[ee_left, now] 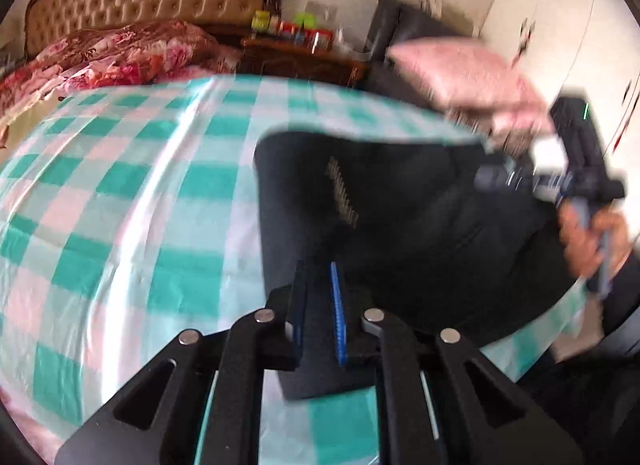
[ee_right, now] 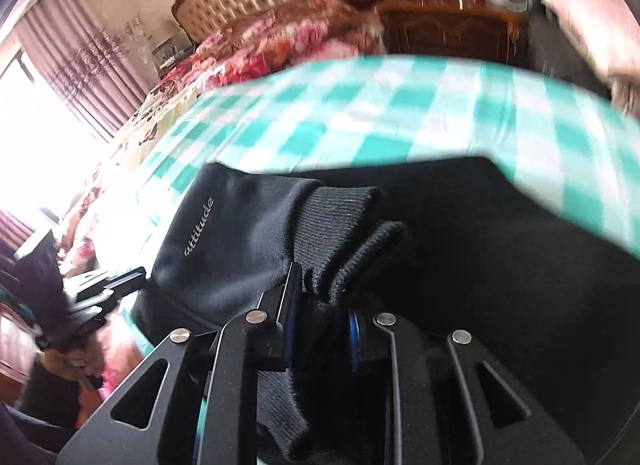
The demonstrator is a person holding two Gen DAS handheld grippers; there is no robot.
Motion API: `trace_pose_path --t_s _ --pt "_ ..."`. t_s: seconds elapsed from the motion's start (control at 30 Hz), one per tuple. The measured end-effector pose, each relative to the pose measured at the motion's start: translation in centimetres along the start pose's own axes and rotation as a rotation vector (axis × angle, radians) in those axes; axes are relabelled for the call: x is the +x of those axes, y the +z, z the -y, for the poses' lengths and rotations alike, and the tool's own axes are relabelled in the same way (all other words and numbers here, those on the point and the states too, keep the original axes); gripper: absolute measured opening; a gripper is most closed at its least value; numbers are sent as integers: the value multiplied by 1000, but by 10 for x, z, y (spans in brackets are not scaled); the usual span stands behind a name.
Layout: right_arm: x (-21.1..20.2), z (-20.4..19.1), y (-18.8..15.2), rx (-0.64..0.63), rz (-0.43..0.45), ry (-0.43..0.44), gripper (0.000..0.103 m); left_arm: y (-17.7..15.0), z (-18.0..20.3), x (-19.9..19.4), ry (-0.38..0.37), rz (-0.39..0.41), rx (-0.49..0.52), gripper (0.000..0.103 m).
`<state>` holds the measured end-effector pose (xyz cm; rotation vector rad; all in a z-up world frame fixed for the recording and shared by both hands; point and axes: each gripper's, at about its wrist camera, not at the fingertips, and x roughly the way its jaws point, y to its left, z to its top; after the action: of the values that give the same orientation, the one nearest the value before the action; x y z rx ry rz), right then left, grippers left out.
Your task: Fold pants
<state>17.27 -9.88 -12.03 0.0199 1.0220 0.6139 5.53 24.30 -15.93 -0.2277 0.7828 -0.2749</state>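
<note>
With both tongs clenched on the pants (ee_left: 400,225), left tongs (ee_left: 320,297) on a near edge and right tongs (ee_right: 320,293) on the ribbed cuffs, I had them on the bed (ee_left: 120,185), mid-fold, and judged laying the cuffs flat came next.
</note>
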Motion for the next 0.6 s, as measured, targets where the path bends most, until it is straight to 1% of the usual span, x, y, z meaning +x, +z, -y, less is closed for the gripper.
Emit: trace_pose_path --t_s 0.03,0.07,0.1,0.17,0.2,0.23,0.27,0.3,0.33,0.4,0.43,0.53,0.6 --pt "3 5 -1 16 -17 7 19 14 -3 0 -14 27 -25 14" --pt "9 12 -2 47 -47 12 19 27 -5 3 -6 41 -35 14" --pt "15 17 -4 64 -68 5 19 39 -5 8 7 52 -32 14" --pt "23 25 -9 85 -86 -10 20 65 -2 23 -13 55 -12 14" --pt "23 26 -10 96 -86 0 20 75 -2 38 -26 24 -6 14" --pt "23 27 -10 106 -88 10 20 81 -3 51 -20 -5 -6 14" --pt "23 28 -9 113 -95 15 20 88 -7 74 -7 -57 -6 14" --pt "23 28 -9 117 -100 16 20 91 -11 88 0 -85 -11 14" --pt "24 29 -10 117 -101 16 20 95 -19 105 32 -112 -23 14" --pt "25 29 -12 112 -104 10 20 107 -30 108 80 -86 -75 18" --pt "25 29 -13 115 -105 11 20 111 -31 104 88 -70 -88 16" --pt "28 32 -14 129 -111 17 21 117 -29 84 39 -7 -118 16" --pt "29 33 -14 133 -112 20 23 114 -16 72 9 5 -97 16"
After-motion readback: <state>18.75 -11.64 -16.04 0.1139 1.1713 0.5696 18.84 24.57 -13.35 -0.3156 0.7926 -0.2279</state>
